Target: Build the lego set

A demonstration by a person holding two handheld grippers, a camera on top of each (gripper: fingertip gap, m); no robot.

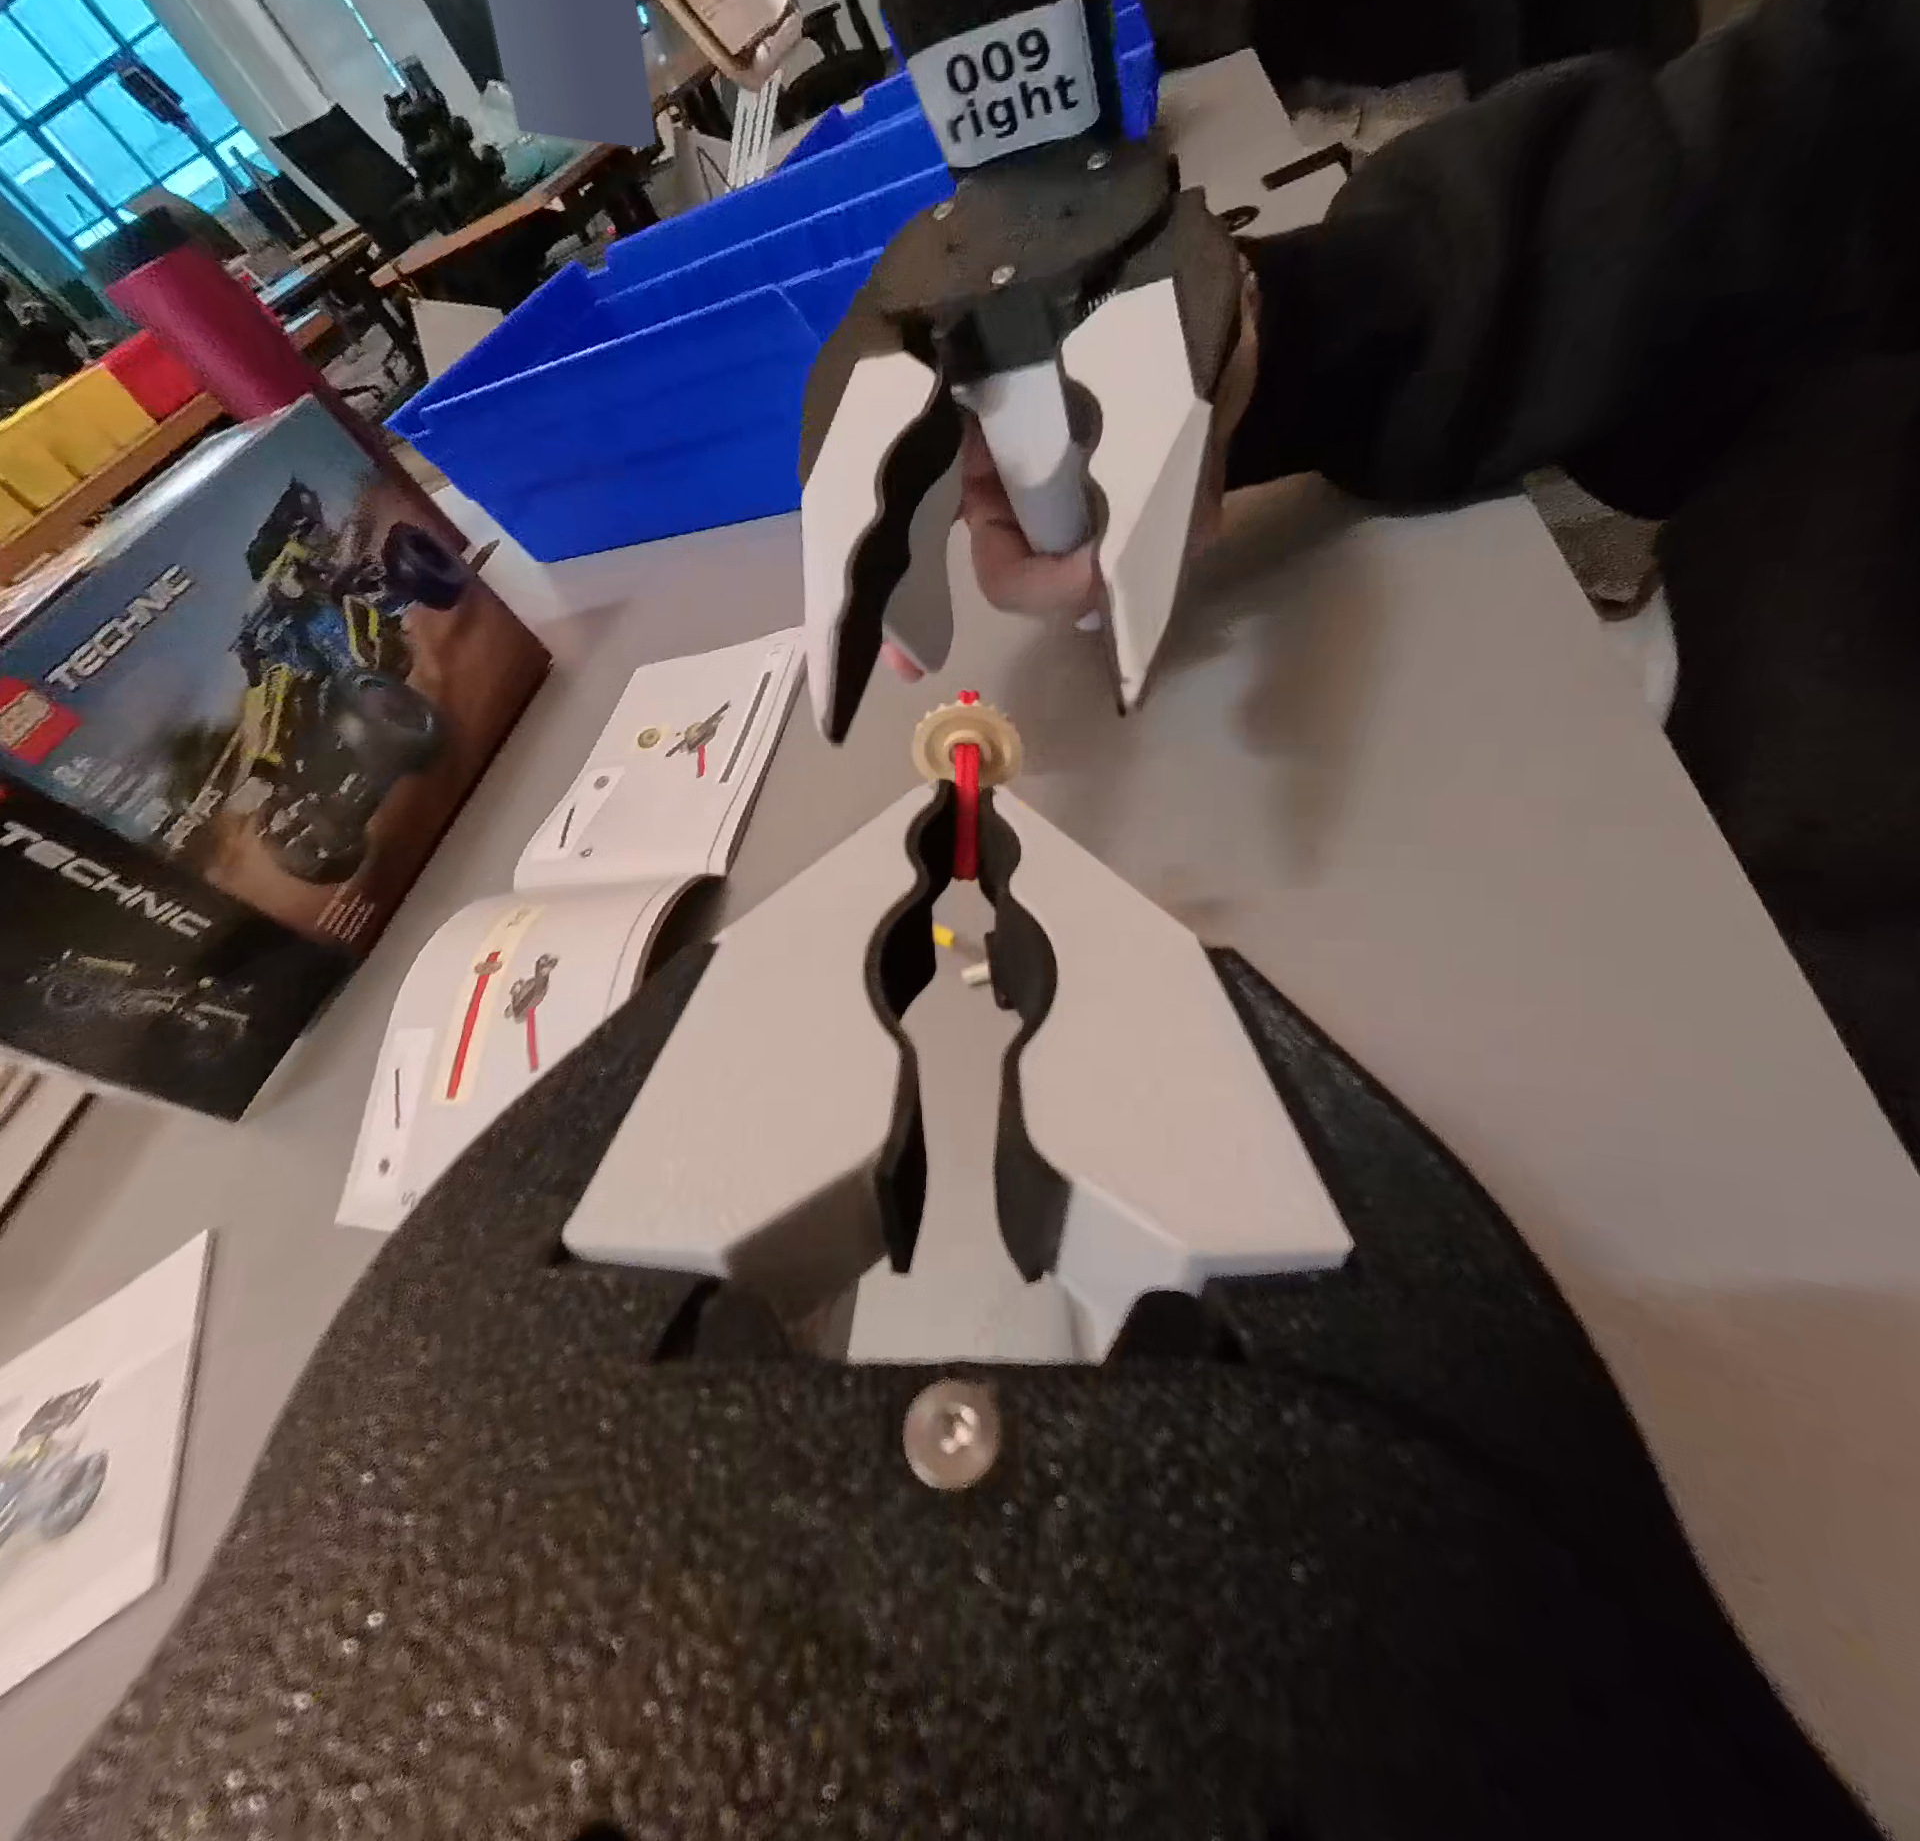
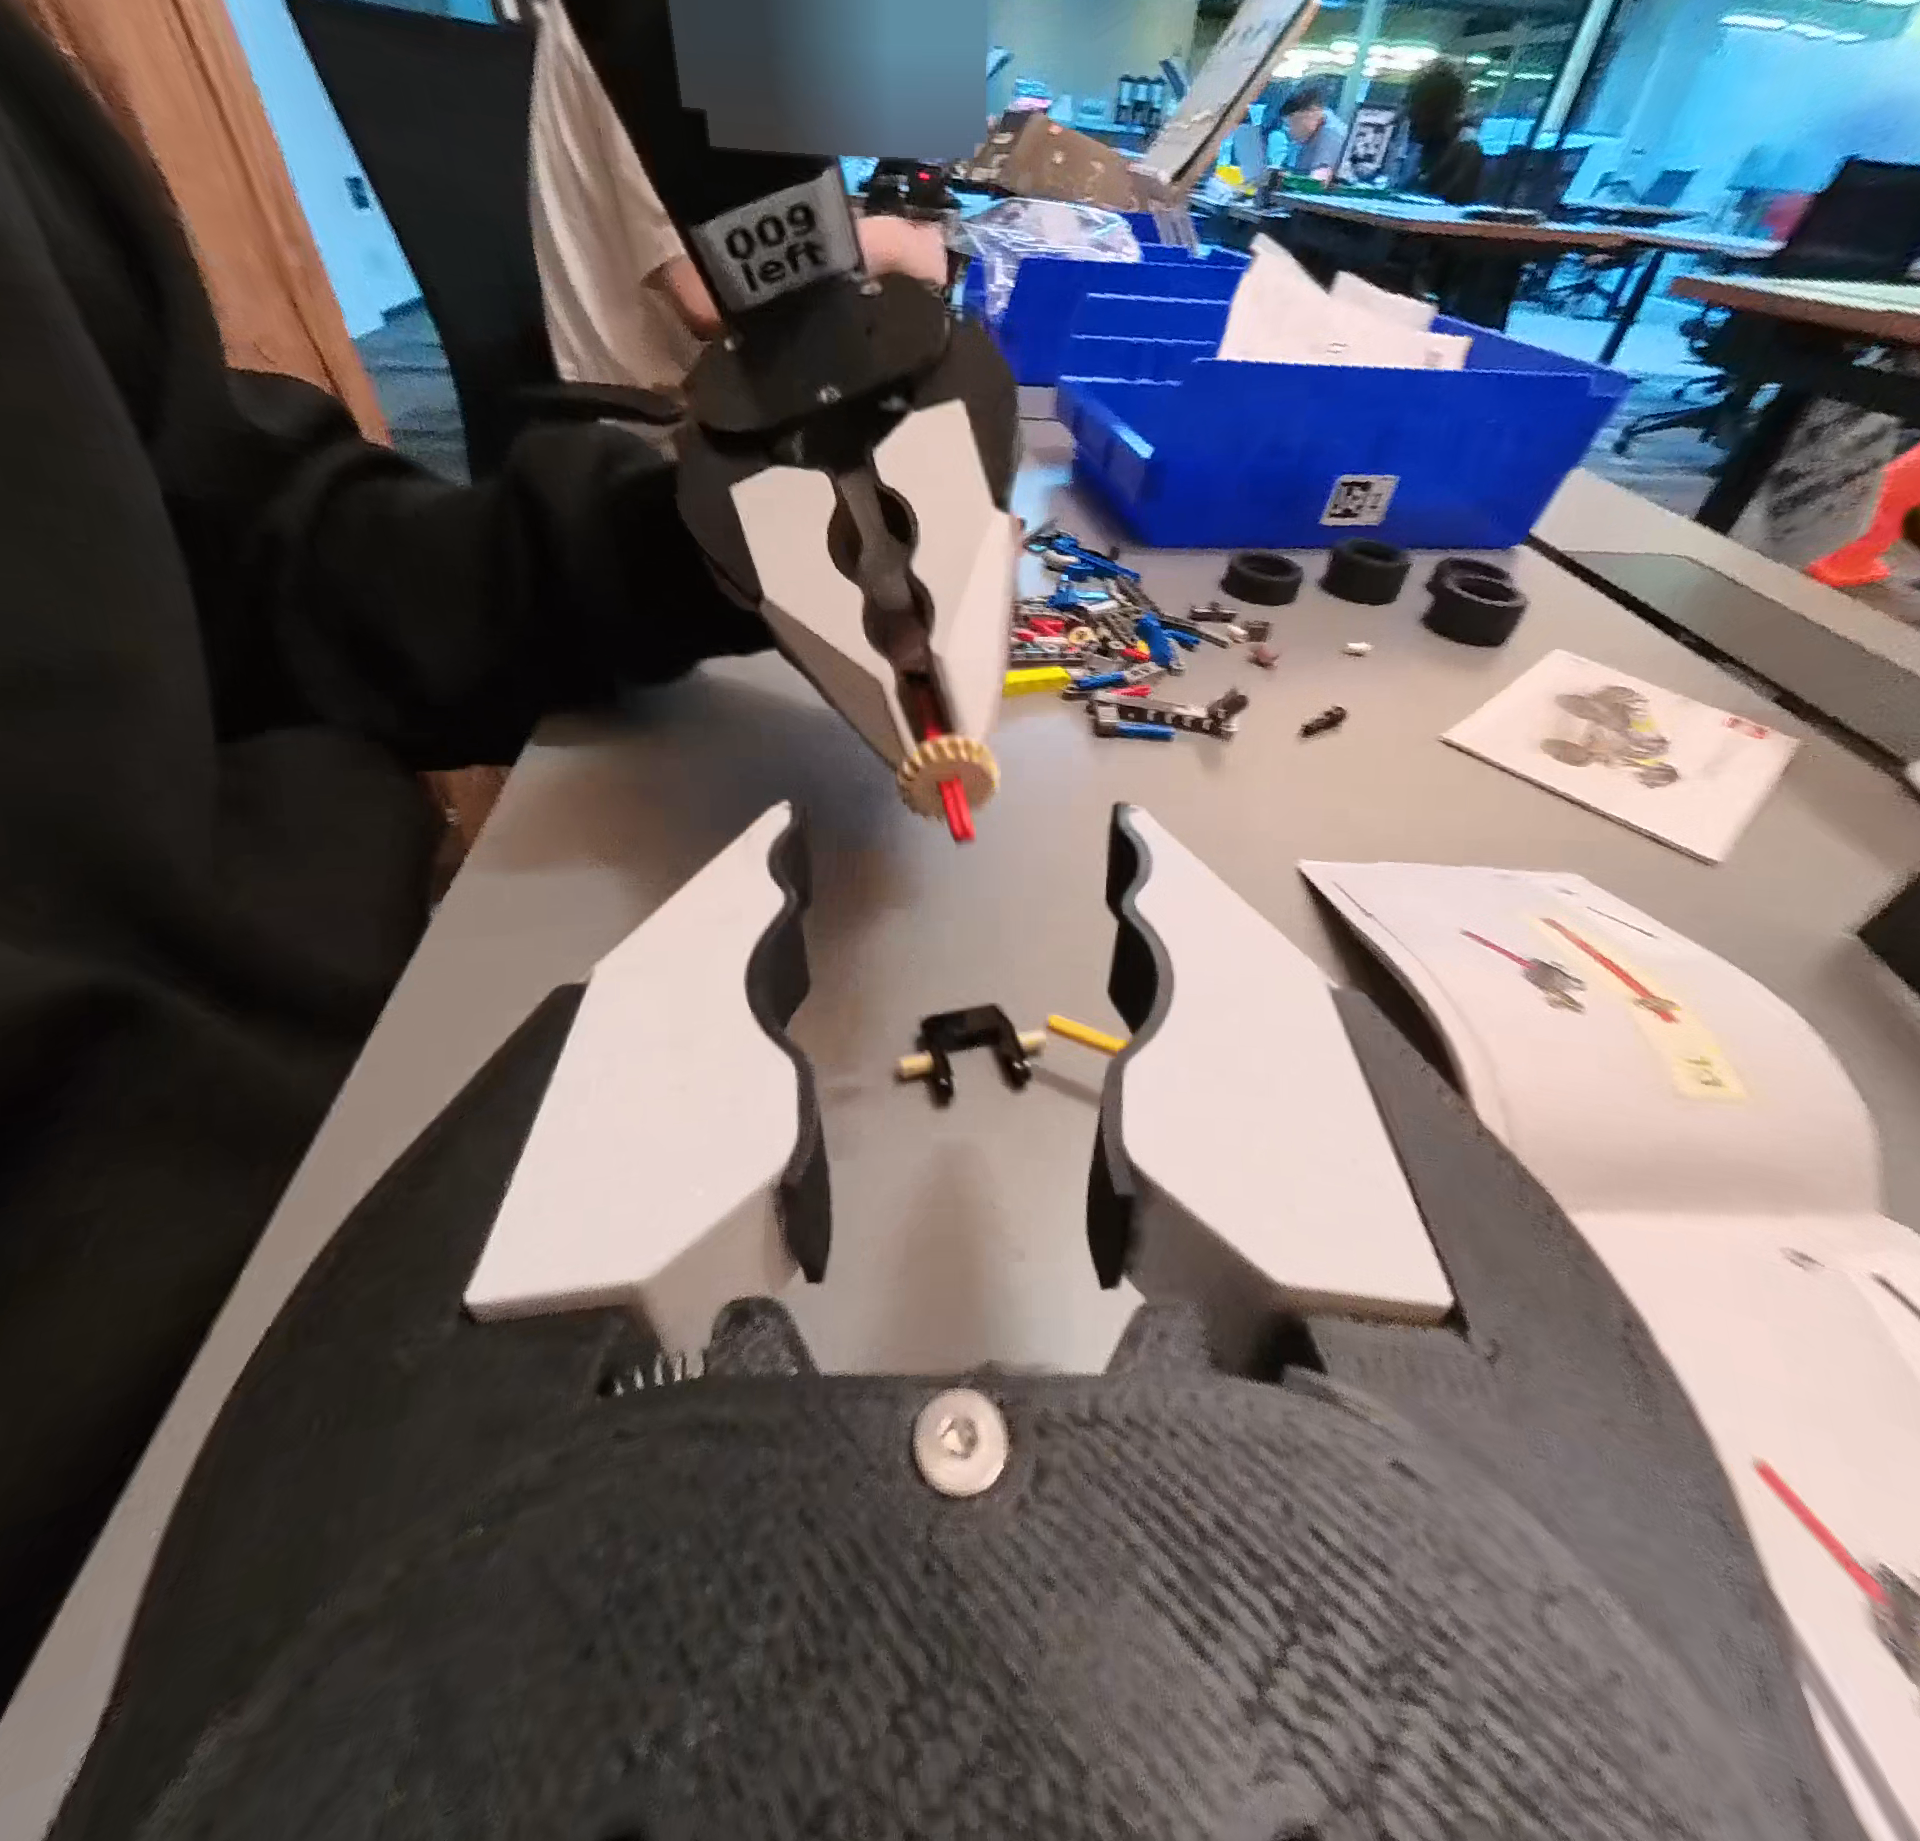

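My left gripper (image 1: 964, 804) is shut on a red axle (image 1: 966, 825) that carries a tan gear (image 1: 968, 747) just past the fingertips, held above the grey table. In the right wrist view the left gripper (image 2: 940, 742) shows with the axle (image 2: 954, 804) and gear (image 2: 948, 775). My right gripper (image 2: 956, 825) is open and empty, facing the gear from close by; in the left wrist view it (image 1: 977, 711) hangs just beyond the gear. On the table between the right fingers lie a black connector on a tan pin (image 2: 966, 1048) and a short yellow pin (image 2: 1086, 1033).
An open instruction booklet (image 2: 1621, 1053) lies to the right, a leaflet (image 2: 1621, 752) farther off. A pile of loose parts (image 2: 1112, 628), black tyres (image 2: 1371, 576) and blue bins (image 2: 1340, 441) stand at the back. The set's box (image 1: 239, 711) stands beside the booklet (image 1: 623, 856). Both grippers' tips are close together, under 4 cm apart.
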